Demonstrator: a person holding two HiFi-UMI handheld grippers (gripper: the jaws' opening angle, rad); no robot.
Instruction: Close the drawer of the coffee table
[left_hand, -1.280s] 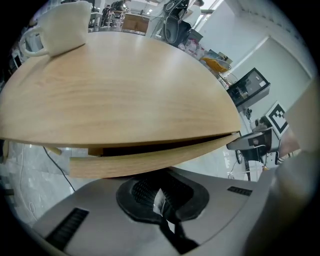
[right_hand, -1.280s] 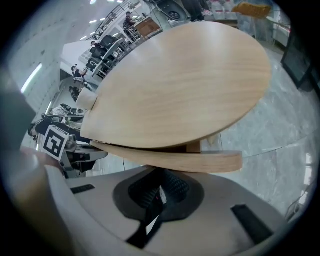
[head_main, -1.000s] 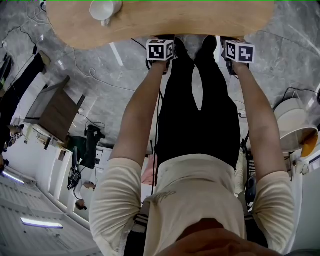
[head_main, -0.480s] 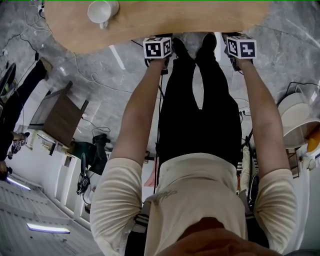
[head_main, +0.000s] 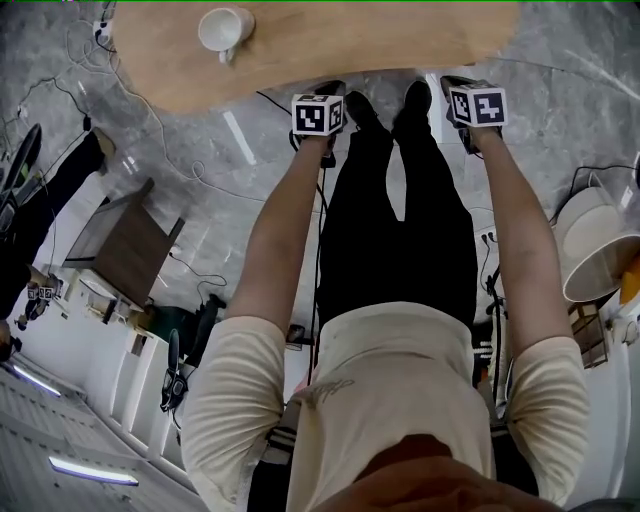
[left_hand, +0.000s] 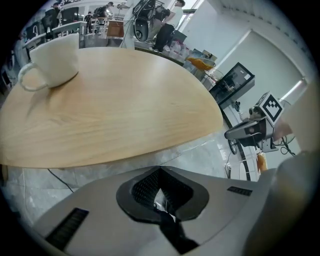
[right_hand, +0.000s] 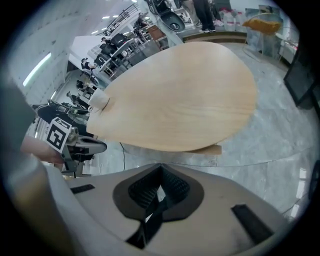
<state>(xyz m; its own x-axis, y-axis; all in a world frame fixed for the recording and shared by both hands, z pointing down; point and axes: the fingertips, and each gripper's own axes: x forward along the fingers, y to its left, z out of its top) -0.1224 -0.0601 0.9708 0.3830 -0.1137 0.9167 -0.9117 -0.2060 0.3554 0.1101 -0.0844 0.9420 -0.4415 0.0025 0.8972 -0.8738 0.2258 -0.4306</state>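
The coffee table (head_main: 330, 45) has a pale wooden oval top and lies at the top of the head view. No drawer shows in that view. In the right gripper view a short wooden edge (right_hand: 212, 149) juts out under the tabletop (right_hand: 185, 95). My left gripper (head_main: 322, 100) and right gripper (head_main: 465, 92) hang side by side over the marble floor, a little short of the table's near edge. Both are shut with nothing held, as the left gripper (left_hand: 160, 175) and the right gripper (right_hand: 161, 186) show in their own views. The person's black shoes stand between them.
A white cup (head_main: 225, 30) stands on the table's left part, also in the left gripper view as the cup (left_hand: 54, 57). Cables (head_main: 190, 150) trail over the floor. A dark wooden stand (head_main: 125, 240) is at the left, a white round bin (head_main: 600, 245) at the right.
Both grippers have drawn back from the table's edge, and a strip of floor now shows between them and it. The head camera has shifted, so the cup sits further right.
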